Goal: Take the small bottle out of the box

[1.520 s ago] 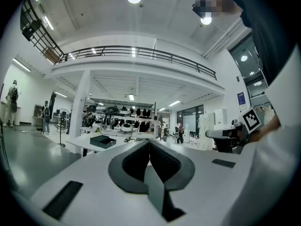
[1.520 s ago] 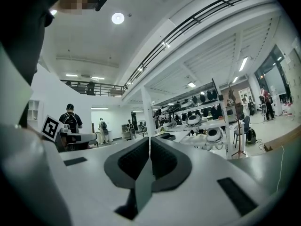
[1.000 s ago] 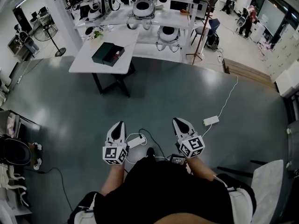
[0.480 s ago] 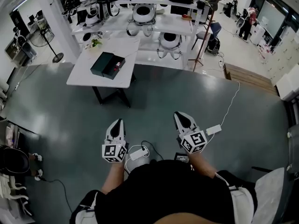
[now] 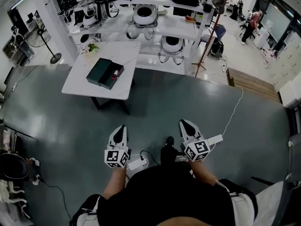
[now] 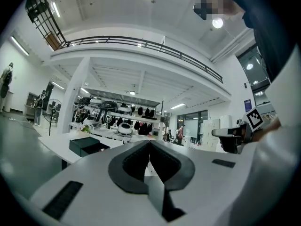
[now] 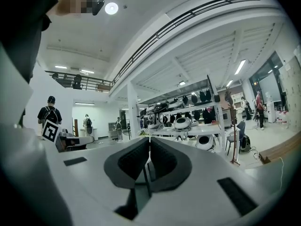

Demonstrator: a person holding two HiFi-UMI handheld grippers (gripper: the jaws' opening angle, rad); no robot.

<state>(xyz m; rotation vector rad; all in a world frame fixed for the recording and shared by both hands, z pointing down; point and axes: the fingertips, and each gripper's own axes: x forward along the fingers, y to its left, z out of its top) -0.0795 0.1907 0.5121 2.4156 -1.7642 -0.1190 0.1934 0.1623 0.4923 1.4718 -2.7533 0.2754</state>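
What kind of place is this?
Probably a robotics lab or workshop: shelves loaded with rounded white machine shells, a white work table holding a dark box, and cables trailing across the grey floor.

Contents of the dark open rectangular box (image 5: 105,73) too small to tell from the head view. Left gripper view: its inside hidden.

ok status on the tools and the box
Left tool and right tool shut, empty. Box on table ahead, not reached. Power strip underfoot.
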